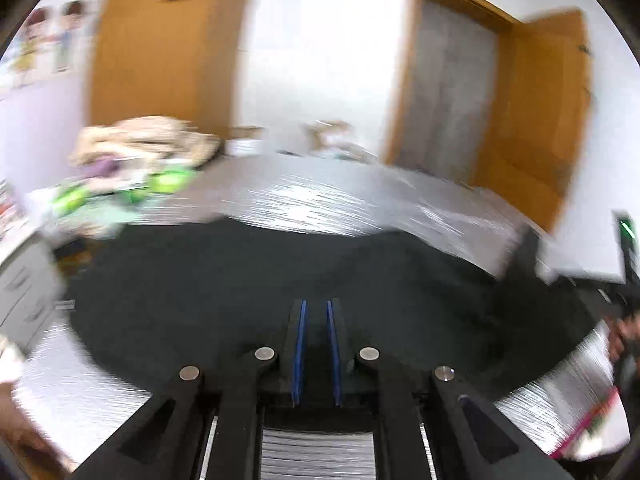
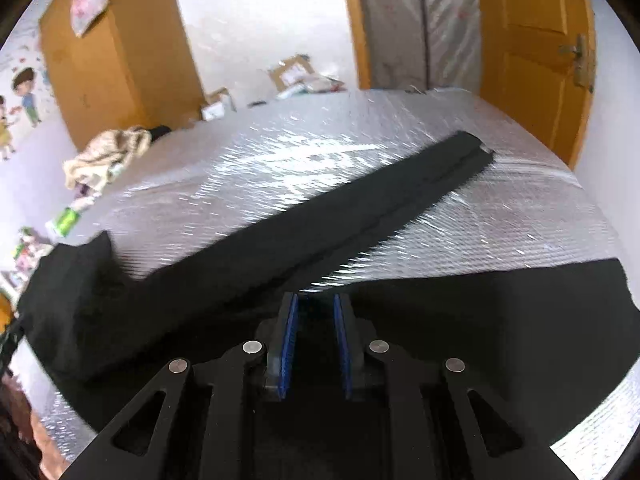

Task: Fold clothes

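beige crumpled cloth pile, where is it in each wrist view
Left wrist: the beige cloth pile sits upper left, blurred, at the plastic-covered bed's far edge.
Right wrist: the pile sits left of centre.
Shared landmark: the closed orange door behind it.

- My left view is heavily smeared; the beige heap (image 1: 144,140) and doorway (image 1: 452,80) have no clean edges.
- My right view is sharper, only mildly soft.
- Bright, even room light, probably from overhead.
- Glare streaks across the plastic-wrapped surface (image 2: 320,152).
- The black garment (image 2: 280,240) shows no detail.
- Fisheye bends the edges; corners are dark.
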Demonstrator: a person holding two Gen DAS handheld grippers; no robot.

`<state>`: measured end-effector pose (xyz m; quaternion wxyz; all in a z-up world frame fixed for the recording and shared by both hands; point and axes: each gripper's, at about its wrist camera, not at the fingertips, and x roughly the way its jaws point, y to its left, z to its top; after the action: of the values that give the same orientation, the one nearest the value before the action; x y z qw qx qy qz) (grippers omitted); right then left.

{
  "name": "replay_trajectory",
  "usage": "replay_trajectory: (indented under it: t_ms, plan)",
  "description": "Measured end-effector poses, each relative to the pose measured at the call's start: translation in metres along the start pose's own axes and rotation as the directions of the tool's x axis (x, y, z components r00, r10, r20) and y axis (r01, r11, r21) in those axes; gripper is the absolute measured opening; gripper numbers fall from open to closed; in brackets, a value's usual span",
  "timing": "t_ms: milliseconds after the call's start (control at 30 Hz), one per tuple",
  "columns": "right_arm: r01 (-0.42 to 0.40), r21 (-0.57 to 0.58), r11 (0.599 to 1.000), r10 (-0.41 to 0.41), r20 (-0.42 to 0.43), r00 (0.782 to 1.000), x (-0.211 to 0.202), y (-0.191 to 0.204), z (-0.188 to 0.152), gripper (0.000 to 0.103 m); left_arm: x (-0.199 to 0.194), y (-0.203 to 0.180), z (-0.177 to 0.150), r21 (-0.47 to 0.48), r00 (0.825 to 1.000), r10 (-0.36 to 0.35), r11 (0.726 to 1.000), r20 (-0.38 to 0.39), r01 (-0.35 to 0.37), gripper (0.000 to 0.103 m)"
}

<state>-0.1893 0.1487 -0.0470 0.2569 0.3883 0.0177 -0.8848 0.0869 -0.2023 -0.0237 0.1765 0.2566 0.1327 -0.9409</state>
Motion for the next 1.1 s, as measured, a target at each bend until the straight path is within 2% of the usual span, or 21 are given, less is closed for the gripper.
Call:
replay_trajectory:
  t_ms: [67,133,233,367,467,600,633,667,767,900,933,1000,1100]
  plan:
    - [-0.034,-0.025,0.999,0.034,-0.007,0.999,0.001,0.01,-0.002,0.019,0.002,0.042,0.004,-0.139,0.997,0.074,0.987,-0.018,-0.076,0.013]
    - [-0.045,-0.039,0.998,0.044,-0.032,0.999,0.01,0.017,-0.004,0.019,0.004,0.087,0.004,-0.297,0.992,0.118,0.947,-0.047,-0.126,0.019]
    - [-0.058,-0.028,0.998,0.056,-0.059,0.997,0.02,0.014,-0.008,0.02,0.002,0.129,0.001,-0.431,0.985,0.159,0.886,-0.068,-0.173,0.023]
    - [-0.091,0.004,0.996,0.091,-0.071,0.993,0.026,0.006,-0.009,0.02,0.005,0.155,-0.001,-0.513,0.985,0.157,0.841,-0.076,-0.174,0.028]
    - [-0.102,0.015,0.995,0.102,-0.069,0.992,0.026,0.003,-0.01,0.02,0.013,0.163,0.001,-0.537,0.982,0.16,0.822,-0.104,-0.19,0.028]
    - [-0.09,0.003,0.996,0.09,-0.07,0.994,0.027,0.005,-0.011,0.02,0.02,0.166,0.0,-0.555,0.984,0.125,0.813,-0.129,-0.176,0.028]
    - [-0.088,0.002,0.996,0.088,-0.07,0.994,0.027,0.005,-0.011,0.02,0.019,0.166,0.0,-0.556,0.984,0.12,0.813,-0.132,-0.174,0.024]
    - [-0.086,0.0,0.996,0.086,-0.07,0.994,0.027,0.006,-0.012,0.02,0.014,0.164,0.002,-0.549,0.986,0.126,0.819,-0.113,-0.168,0.004]
    - [-0.078,-0.008,0.997,0.077,-0.07,0.995,0.027,0.008,-0.012,0.02,-0.005,0.151,0.01,-0.488,0.983,0.182,0.854,-0.038,-0.177,0.005]
    - [-0.057,-0.027,0.998,0.055,-0.07,0.996,0.027,0.013,-0.012,0.02,0.01,0.154,-0.007,-0.452,0.973,0.19,0.863,-0.127,-0.227,0.005]
    - [-0.052,-0.032,0.998,0.05,-0.07,0.996,0.027,0.014,-0.013,0.02,0.018,0.158,-0.013,-0.463,0.973,0.173,0.857,-0.151,-0.224,0.005]
    - [-0.05,-0.034,0.998,0.048,-0.071,0.996,0.027,0.015,-0.012,0.02,0.026,0.161,-0.021,-0.47,0.974,0.157,0.856,-0.161,-0.216,0.006]
    - [-0.053,-0.031,0.998,0.051,-0.072,0.996,0.026,0.013,-0.011,0.02,0.027,0.156,-0.021,-0.445,0.972,0.178,0.865,-0.156,-0.23,0.007]
